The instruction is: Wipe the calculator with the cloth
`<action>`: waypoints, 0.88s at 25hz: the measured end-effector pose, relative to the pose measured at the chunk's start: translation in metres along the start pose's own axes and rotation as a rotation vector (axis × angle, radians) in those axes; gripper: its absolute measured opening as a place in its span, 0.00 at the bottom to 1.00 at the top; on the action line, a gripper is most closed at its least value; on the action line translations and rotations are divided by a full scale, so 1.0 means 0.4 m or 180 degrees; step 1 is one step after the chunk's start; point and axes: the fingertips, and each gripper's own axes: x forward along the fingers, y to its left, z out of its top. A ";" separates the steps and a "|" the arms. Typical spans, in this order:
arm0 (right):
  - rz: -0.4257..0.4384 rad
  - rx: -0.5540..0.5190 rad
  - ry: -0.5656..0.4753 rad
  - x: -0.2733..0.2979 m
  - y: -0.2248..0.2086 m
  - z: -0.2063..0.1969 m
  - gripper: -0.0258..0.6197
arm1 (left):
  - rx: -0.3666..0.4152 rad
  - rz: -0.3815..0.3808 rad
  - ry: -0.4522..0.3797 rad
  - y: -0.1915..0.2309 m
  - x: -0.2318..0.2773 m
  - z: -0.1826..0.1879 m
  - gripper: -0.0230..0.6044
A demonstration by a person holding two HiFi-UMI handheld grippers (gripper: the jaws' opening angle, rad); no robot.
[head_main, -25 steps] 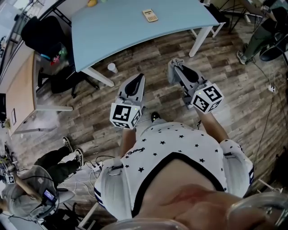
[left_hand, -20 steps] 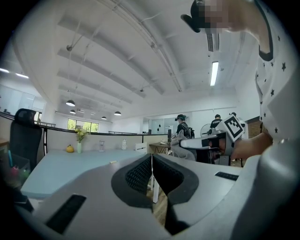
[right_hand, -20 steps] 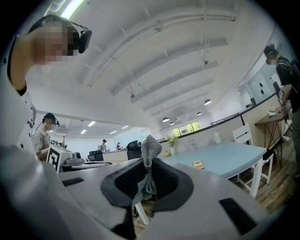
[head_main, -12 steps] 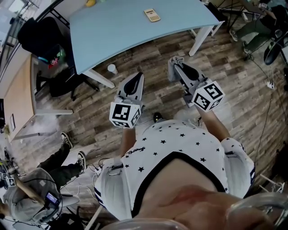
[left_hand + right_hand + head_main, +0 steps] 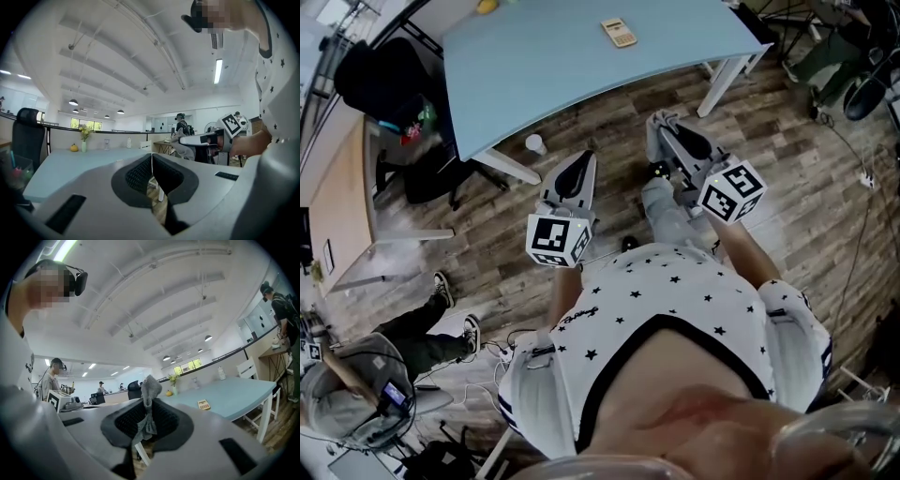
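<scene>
1. At far end of scene, noting calculator [image 5: 619,31] lying flat on pale blue table [image 5: 562,75], toward its far edge and well apart from both grippers.
2. Reading right gripper [image 5: 147,404] as clenched on cloth [image 5: 150,386]: grey fabric pinched between the jaws, a tuft poking out above them, a tail hanging below.
3. Reading left gripper [image 5: 151,157] as closed with nothing between the jaws; hovering beside the right one, near side of table, over wood floor [image 5: 769,169].
4. Logging change over the last second: grey trouser leg [image 5: 661,202] now swinging forward under right gripper, where bare floor was showing; right gripper edging slightly toward table; calculator not moving.
5. Taking this as stepping toward the table. Judging the wipe as not yet begun: cloth secured, approach under way, reaching across the near table edge still needed before bringing cloth onto calculator.
</scene>
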 end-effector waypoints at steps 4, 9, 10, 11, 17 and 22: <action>0.0182 0.0040 -0.0013 0.081 -0.035 0.011 0.10 | 0.0021 0.0175 0.0016 0.058 0.039 0.003 0.08; 0.0261 0.0067 -0.0007 0.174 -0.120 0.046 0.10 | 0.0036 0.0286 0.0023 0.130 0.134 0.027 0.08; 0.0262 0.0066 0.0000 0.193 -0.140 0.052 0.10 | 0.0045 0.0286 0.0019 0.143 0.157 0.031 0.08; 0.0261 0.0068 0.0010 0.211 -0.161 0.055 0.10 | 0.0047 0.0289 0.0015 0.157 0.181 0.034 0.08; 0.0231 0.0134 0.0084 0.293 -0.285 0.062 0.10 | 0.0000 0.0271 0.0068 0.215 0.323 0.026 0.08; 0.0216 0.0182 0.0160 0.331 -0.381 0.074 0.10 | -0.0051 0.0268 0.0139 0.234 0.428 0.024 0.08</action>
